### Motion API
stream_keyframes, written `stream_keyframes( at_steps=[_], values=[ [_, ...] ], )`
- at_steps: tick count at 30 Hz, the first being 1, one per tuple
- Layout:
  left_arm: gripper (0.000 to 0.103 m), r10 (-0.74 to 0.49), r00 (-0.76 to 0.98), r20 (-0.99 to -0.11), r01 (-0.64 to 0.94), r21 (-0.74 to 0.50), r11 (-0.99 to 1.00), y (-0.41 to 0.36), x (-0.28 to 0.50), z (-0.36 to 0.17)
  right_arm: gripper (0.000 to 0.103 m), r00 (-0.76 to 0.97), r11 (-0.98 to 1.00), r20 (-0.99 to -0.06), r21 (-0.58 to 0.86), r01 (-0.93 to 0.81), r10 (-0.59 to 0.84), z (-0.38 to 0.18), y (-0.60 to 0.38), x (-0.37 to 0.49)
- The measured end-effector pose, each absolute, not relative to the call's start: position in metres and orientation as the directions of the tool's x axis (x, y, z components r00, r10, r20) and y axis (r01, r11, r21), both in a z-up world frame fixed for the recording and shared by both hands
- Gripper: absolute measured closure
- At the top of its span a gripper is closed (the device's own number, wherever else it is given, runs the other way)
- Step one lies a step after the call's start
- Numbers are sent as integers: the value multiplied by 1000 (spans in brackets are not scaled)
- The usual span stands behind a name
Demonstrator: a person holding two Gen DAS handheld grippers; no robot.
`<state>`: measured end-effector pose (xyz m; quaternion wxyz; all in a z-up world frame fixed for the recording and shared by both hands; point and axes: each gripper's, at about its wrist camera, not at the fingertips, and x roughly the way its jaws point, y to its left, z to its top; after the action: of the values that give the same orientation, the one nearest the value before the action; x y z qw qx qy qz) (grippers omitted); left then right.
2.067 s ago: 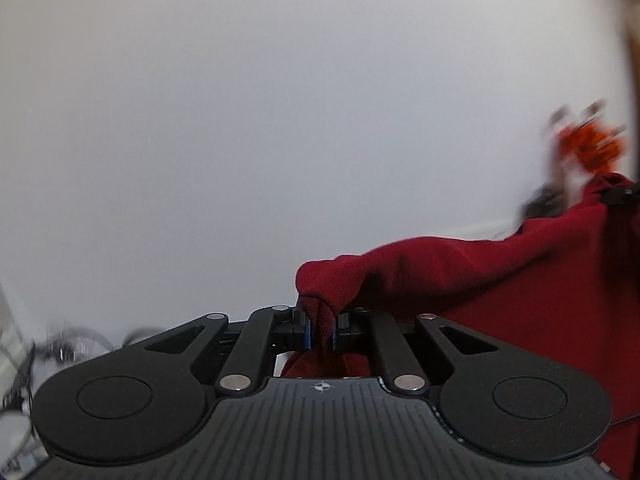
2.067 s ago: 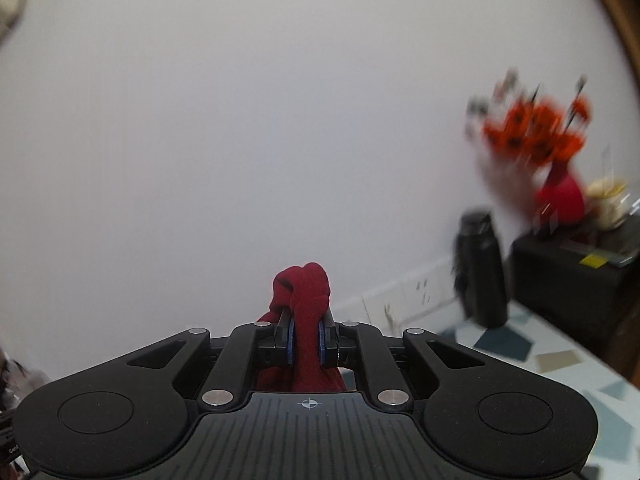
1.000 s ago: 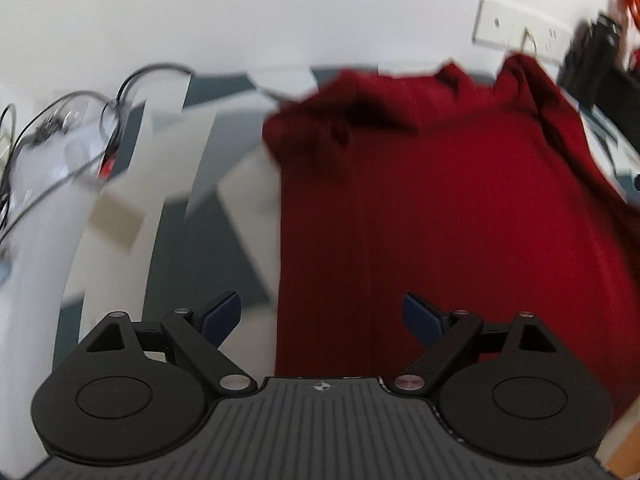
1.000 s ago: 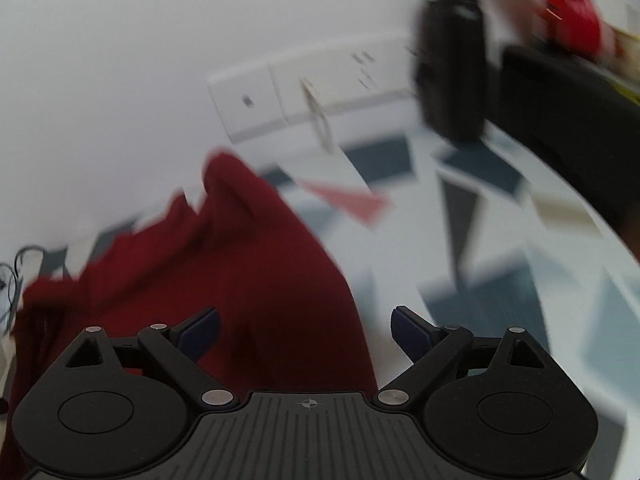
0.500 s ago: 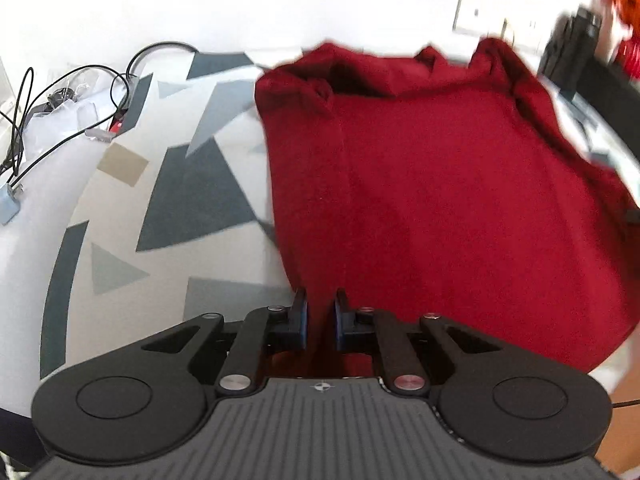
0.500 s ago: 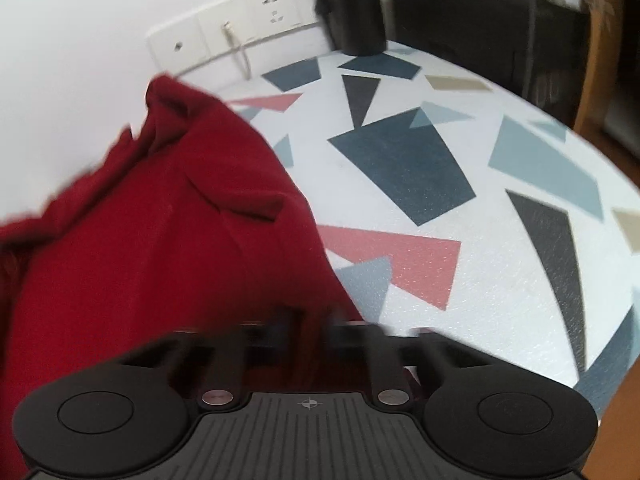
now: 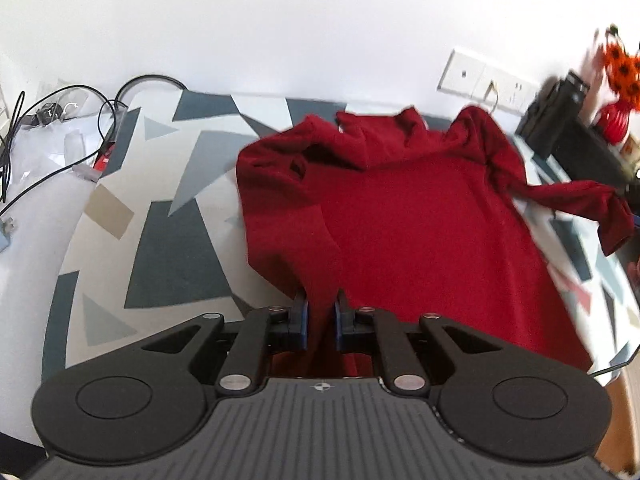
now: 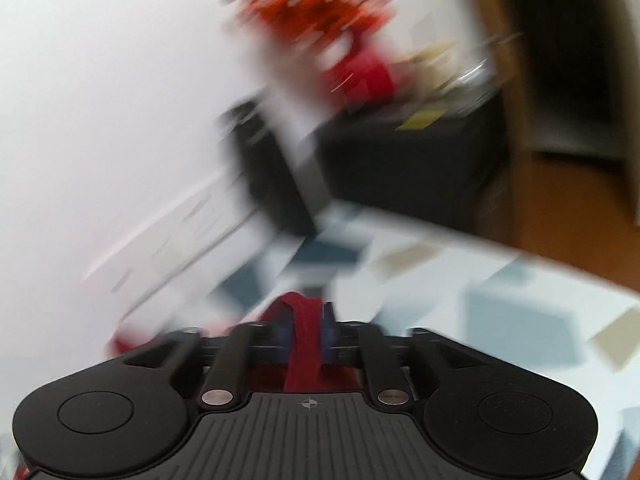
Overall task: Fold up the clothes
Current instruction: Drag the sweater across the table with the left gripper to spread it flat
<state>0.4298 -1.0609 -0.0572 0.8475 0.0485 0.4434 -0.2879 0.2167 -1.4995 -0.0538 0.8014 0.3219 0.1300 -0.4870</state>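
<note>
We are seeing a dark red garment point(image 7: 420, 216) lying spread across the counter point(image 7: 160, 216), which is covered in a white cloth with grey, blue and tan triangle shapes. The left tongs point(image 7: 320, 316) are clamping a pinch of the garment's near left edge, with the fabric rising up from the counter into the closed blue pads point(image 7: 303, 320). The far end of the garment is bunching in folds near the white wall, just below a row of wall sockets point(image 7: 484, 80). On the right, 1 corner of the cloth is stretching off toward the counter edge, pulled into a tight strip. In the right wrist view, heavily blurred, the right tongs point(image 8: 306, 334) are holding a strip of red fabric between the 2 pads; the jaws are opening, yet the pads are looking pressed on the cloth. Behind them we are making out a black bottle point(image 8: 264, 168) by the wall, a dark cabinet point(image 8: 408, 160), and a red vase with orange flowers point(image 8: 352, 60) on top. At the far left of the counter, black cables point(image 7: 48, 120) and clear plastic wrap are sitting well apart from the garment.
</note>
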Motion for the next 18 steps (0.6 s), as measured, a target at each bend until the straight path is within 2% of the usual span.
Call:
stream_keyframes(
  at_steps=[1, 4, 7, 10, 12, 14, 18],
  values=[
    [90, -444, 430, -786, 529, -179, 829, -1060, 429, -61, 48, 470, 287, -547, 388, 876, -693, -56, -1503, 217],
    [89, -438, 397, -807, 500, -210, 840, -1050, 428, -73, 49, 511, 354, -599, 369, 860, -617, -71, -1489, 218],
    [89, -419, 374, -828, 466, -223, 856, -1036, 428, -82, 43, 530, 458, -669, 304, 835, -521, -96, -1458, 221],
    [89, -419, 364, -832, 453, -235, 860, -1022, 426, -87, 43, 525, 531, -730, 261, 806, -438, -119, -1427, 224],
    [89, -424, 346, -837, 457, -245, 855, -1017, 424, -87, 43, 523, 567, -754, 246, 786, -397, -133, -1411, 224],
    [89, -472, 286, -834, 450, -319, 834, -1010, 423, -84, 41, 527, 586, -769, 251, 770, -363, -142, -1397, 225],
    [90, -458, 297, -838, 478, -285, 831, -1011, 420, -84, 37, 551, 609, -772, 280, 742, -316, -144, -1375, 230]
  ],
)
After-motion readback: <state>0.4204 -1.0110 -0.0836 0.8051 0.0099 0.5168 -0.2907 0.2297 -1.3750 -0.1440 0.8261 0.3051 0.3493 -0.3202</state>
